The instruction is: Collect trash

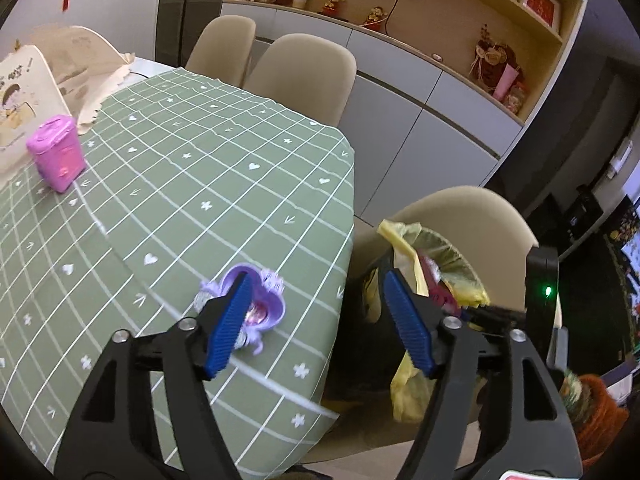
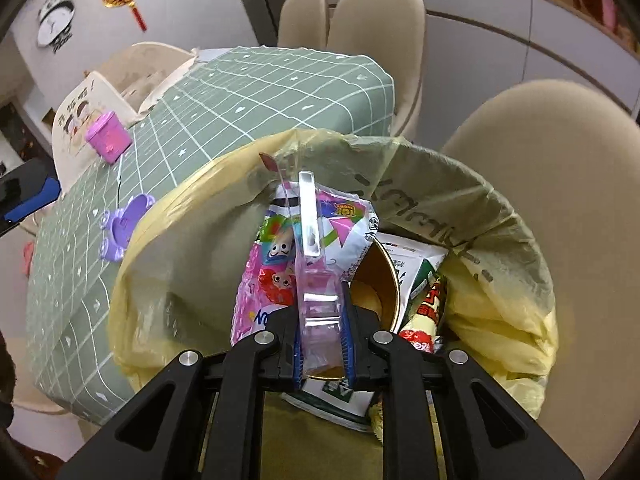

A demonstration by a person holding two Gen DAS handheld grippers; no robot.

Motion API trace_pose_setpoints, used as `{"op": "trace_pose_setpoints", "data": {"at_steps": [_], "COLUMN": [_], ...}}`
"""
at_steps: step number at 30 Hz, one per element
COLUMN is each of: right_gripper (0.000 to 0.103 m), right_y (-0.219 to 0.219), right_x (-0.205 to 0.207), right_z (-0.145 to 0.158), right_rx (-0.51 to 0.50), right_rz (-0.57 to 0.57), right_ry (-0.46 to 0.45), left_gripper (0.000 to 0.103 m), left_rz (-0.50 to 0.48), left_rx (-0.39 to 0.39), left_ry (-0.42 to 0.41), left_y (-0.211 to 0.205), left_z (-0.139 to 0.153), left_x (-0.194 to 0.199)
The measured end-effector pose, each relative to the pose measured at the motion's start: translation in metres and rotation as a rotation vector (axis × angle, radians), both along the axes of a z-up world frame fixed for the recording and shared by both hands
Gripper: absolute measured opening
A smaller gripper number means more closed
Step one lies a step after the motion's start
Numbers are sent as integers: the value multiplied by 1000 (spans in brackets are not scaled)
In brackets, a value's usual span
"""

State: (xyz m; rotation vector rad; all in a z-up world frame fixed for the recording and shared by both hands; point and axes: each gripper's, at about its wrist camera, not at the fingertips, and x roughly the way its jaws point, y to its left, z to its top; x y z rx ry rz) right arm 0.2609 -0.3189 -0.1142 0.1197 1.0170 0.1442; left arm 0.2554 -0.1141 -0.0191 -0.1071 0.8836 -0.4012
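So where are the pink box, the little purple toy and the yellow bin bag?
pink box (image 1: 58, 154), left wrist view, on its front face.
purple toy (image 2: 124, 226), right wrist view, on its flat purple shell.
yellow bin bag (image 2: 516, 276), right wrist view, on the bag's folded right-hand rim.

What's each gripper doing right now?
Left gripper: open, empty, above the table edge by the purple toy.
Right gripper: closed on clear plastic packaging, over the bin bag.
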Motion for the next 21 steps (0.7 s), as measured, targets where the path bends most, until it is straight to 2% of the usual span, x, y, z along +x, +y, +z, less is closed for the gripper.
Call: {"op": "trace_pose_setpoints", "data": {"at_steps": [1, 3, 5, 6, 11, 16, 21], "right_gripper": [21, 34, 45, 46, 49, 52, 52], "right_y": [2, 2, -2, -1, -2, 6, 39], "right_x": [-2, -7, -14, -18, -49, -84, -130], "right_z": [3, 8, 13, 17, 41, 60, 84], "right_rx": [-13, -10, 3, 3, 0, -14, -21], "right_rz": [1, 0, -4, -11, -58, -103, -122], "right_ry": [-9, -26, -38, -48, -117, -169, -227], "left_gripper": [71, 79, 80, 80, 80, 80, 80], "left_rz": [1, -1, 3, 12, 26, 29, 44], "left_rx": [12, 26, 23, 24, 44, 72, 72], "left_ry": [-3, -3, -4, -9, -47, -122, -187], "left_y": [0, 2, 5, 7, 14, 31, 58], "left_z": [0, -1, -1, 0, 6, 17, 27], "left_x": [-5, -15, -21, -24, -41, -74, -120]}}
